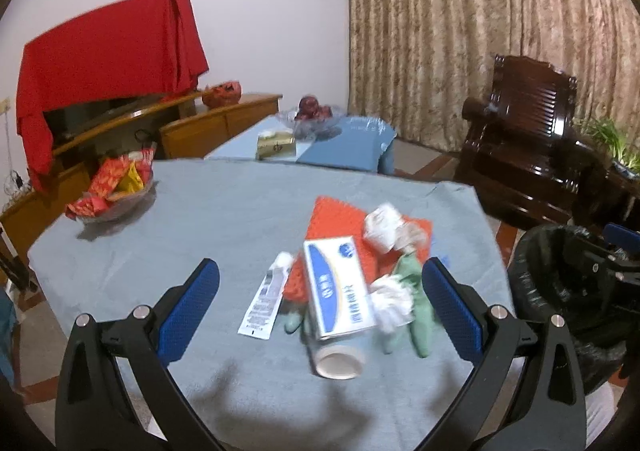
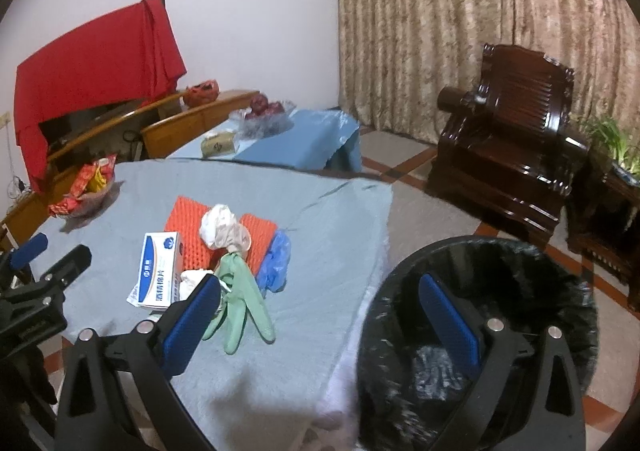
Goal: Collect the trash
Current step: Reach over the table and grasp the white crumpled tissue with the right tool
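Left claw [image 1: 320, 291], blue-padded jaws wide, empty above white-and-blue cardboard box [image 1: 338, 287]; right claw [image 2: 320, 311], likewise wide and empty, straddles black-lined round trash bin [image 2: 532, 267] rim.

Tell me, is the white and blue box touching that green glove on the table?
Cannot tell. In the left wrist view the box and green glove are separated by white crumpled paper; the right wrist view hides that spot behind a finger.

From my right wrist camera the bin [image 2: 480, 263] runs off the bottom edge, and its contents are too blurred to name. The box [image 1: 338, 287] hides part of the tape roll [image 1: 340, 361].
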`<state>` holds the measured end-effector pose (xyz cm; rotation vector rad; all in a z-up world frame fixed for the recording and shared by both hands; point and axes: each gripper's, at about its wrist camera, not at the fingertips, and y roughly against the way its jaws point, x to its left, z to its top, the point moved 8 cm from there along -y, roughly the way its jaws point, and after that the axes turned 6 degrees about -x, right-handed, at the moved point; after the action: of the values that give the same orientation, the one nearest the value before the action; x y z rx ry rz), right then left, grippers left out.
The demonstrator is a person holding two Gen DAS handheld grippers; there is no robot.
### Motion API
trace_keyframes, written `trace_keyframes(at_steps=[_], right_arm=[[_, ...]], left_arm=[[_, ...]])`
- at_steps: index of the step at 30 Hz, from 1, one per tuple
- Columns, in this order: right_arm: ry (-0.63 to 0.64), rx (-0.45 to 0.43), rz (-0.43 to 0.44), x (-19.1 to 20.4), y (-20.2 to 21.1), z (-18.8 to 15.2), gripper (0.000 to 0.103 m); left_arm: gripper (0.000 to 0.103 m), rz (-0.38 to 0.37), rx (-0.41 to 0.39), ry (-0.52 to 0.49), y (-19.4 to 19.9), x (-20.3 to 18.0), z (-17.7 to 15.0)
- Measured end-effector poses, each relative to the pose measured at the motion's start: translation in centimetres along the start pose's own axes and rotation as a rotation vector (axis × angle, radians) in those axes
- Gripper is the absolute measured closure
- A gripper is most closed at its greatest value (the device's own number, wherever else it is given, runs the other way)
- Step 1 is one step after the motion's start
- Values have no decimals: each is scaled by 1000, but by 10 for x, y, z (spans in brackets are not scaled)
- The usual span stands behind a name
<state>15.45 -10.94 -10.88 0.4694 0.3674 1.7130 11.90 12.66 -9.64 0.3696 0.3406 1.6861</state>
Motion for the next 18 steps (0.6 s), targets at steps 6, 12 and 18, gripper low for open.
trace_keyframes(at_steps=[6, 12, 18], right_arm=[[9, 71, 69, 26, -41, -20, 20], [82, 125, 161, 75, -75, -41, 30], [125, 175, 216, 110, -97, -55, 35]], left_arm=[[5, 46, 26, -12, -28, 23, -19], [5, 68, 43, -8, -43, 48, -33], [5, 98, 70, 13, -55, 70, -39]])
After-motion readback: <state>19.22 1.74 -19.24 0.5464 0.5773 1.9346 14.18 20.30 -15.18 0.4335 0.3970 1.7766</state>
